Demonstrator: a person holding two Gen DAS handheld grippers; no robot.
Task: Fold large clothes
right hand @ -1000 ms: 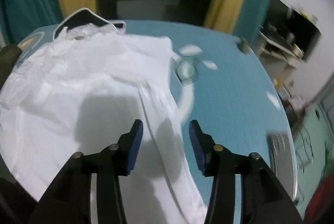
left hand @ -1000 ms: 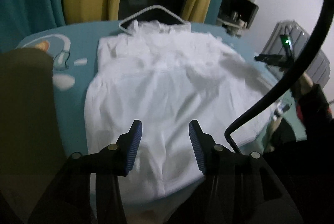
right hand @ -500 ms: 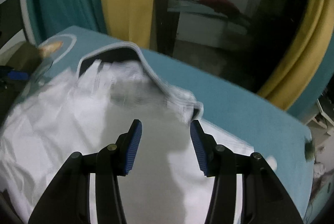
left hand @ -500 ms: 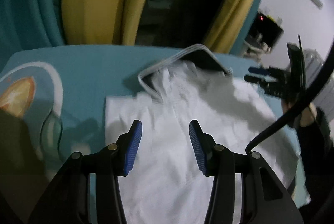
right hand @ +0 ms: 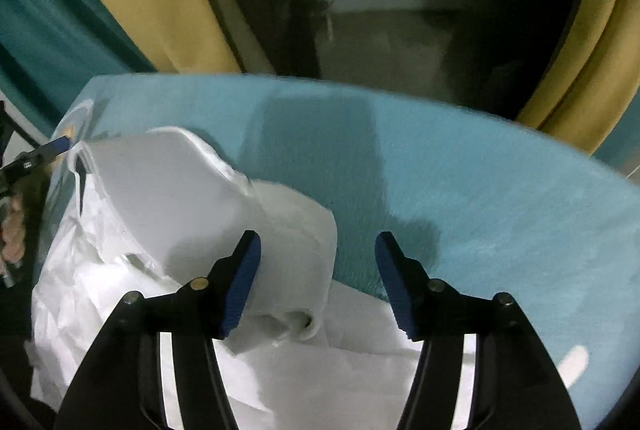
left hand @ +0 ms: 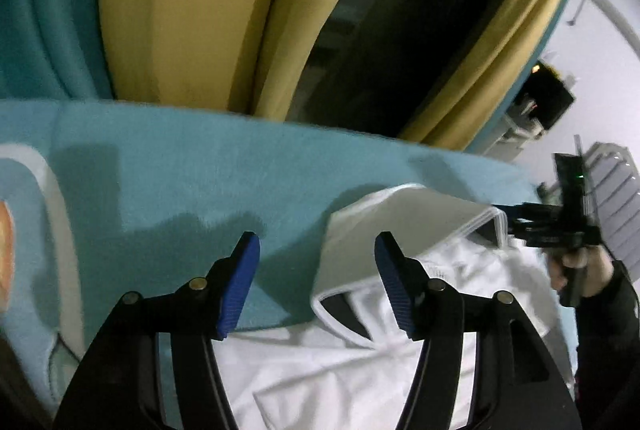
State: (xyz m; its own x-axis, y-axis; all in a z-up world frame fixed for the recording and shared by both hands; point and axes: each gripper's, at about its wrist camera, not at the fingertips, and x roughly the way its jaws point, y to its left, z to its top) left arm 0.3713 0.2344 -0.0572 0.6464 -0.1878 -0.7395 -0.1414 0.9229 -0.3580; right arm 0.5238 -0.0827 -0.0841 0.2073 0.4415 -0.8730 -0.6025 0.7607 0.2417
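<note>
Left wrist view is showing the left gripper (left hand: 317, 286) hovering over the teal bedcover (left hand: 224, 169), its 2 blue pads having just been spreading apart and gripping nothing; the white garment (left hand: 360, 362) is lying under and to the right of it, neckline toward the curtains (left hand: 192, 9). Further right, the right gripper (right hand: 318, 286) is likewise having just widened, empty, with the garment's raised collar beneath its left finger.
</note>
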